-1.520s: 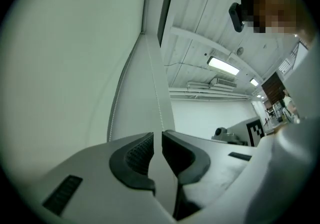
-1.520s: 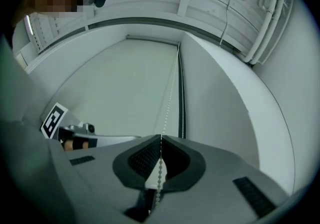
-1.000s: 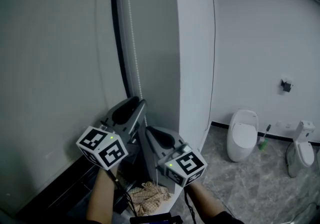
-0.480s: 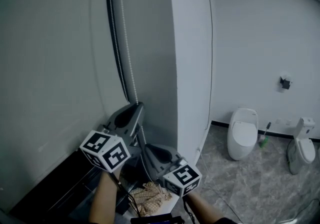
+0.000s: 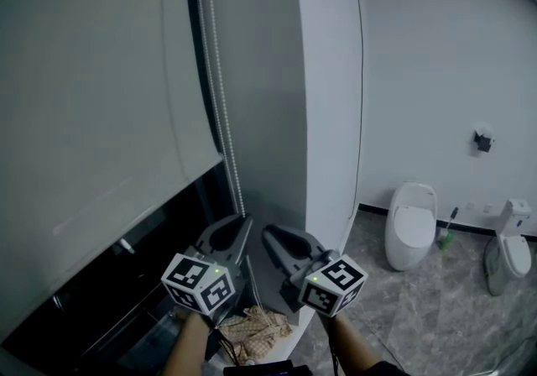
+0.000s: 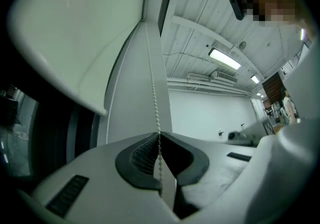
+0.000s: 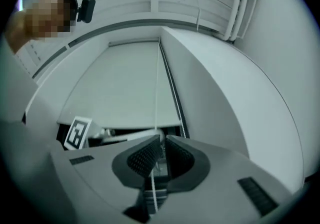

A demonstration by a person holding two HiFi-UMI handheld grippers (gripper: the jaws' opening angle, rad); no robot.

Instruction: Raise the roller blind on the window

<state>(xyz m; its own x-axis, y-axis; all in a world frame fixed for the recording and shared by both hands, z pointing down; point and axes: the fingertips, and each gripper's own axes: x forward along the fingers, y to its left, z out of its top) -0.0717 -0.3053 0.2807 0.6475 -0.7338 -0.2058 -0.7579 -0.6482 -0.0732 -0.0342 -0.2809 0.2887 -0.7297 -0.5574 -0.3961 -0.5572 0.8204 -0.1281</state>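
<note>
Pale grey fabric roller blind (image 5: 92,114) hangs part-raised over dark window glass (image 5: 101,299), with the white bead chain (image 5: 220,97) at its right edge, beside a white wall pillar (image 5: 327,72). Left gripper (image 6: 159,135) is clamped on the chain. Right gripper (image 7: 163,140) sits just beside it, jaws a slit apart, chain in the gap – beige checked cloth (image 5: 252,328) below, white toilet (image 5: 411,223) well apart.

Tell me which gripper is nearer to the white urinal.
Right. The right gripper sits on the urinal's side, though far from it; the left gripper is farther left, clamping the bead chain.
</note>
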